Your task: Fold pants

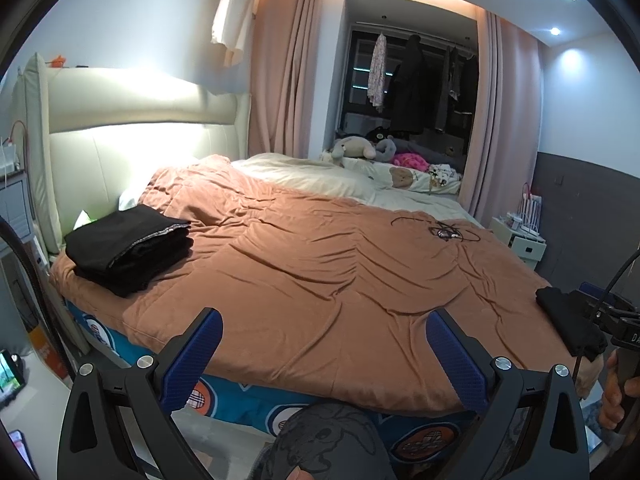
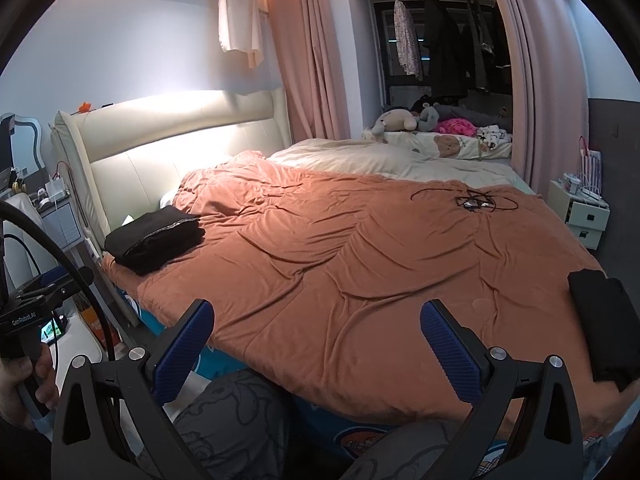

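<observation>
left wrist view: left gripper [image 1: 324, 354] held at the near bed edge, blue ribbed pads spread wide, nothing between them
right wrist view: right gripper [image 2: 316, 344] same pose, fingers apart and empty, aimed over the bed middle
pants, unfolded: black soft fabric bundle [image 2: 604, 322] lying loosely at the right near corner of the bed, part draping past the edge; just beside the right gripper, not touched. also in left view [image 1: 570, 326]
pants, done: stack of folded black pants [image 1: 128, 250] with a thin pale seam line, squared and flat, far left by the headboard; probably parked there to keep the middle free
work surface: rust-orange plush quilt [image 1: 340, 264], quilted stitching, shallow wrinkles, wide bare patch in the centre, likely the folding spot
under quilt: blue patterned sheet [image 1: 248, 400] showing along the near side
headboard: cream padded leather-look headboard [image 1: 132, 140], lit bright
clutter: tangled thin black cable [image 1: 444, 232] far right of quilt, well apart from both piles
person: hand [image 1: 618, 394] on the right gripper's handle, grey printed trouser knee [image 1: 332, 440] against the bed
stage guess: between garments; next piece not yet picked
next move guess: right gripper goes to the loose bundle, drags it to the centre; limp cloth may snag or slide off the edge
</observation>
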Demonstrator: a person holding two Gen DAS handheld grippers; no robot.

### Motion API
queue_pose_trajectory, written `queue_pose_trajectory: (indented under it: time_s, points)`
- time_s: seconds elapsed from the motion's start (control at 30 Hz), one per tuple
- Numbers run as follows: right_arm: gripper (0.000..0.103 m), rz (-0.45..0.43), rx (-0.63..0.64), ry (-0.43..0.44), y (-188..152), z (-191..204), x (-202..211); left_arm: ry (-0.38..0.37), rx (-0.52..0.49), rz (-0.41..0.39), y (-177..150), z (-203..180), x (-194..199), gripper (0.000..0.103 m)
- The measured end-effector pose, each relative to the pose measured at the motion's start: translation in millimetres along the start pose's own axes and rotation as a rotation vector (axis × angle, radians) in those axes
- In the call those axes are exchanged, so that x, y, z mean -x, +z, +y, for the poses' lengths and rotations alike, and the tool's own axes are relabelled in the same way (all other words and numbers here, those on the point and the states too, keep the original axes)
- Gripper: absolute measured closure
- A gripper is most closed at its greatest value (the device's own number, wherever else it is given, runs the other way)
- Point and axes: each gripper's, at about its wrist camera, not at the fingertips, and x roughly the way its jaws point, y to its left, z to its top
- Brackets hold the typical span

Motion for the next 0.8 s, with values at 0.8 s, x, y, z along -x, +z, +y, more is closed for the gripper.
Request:
queue_pose_trajectory:
  time_s: [0.8]
  points:
    - [0.0, -0.004, -0.003, -0.006, -0.8, -2.7, 3.6, 0.041, -0.006, -0.024, -2.3, -0.6, 7.9, 0.0]
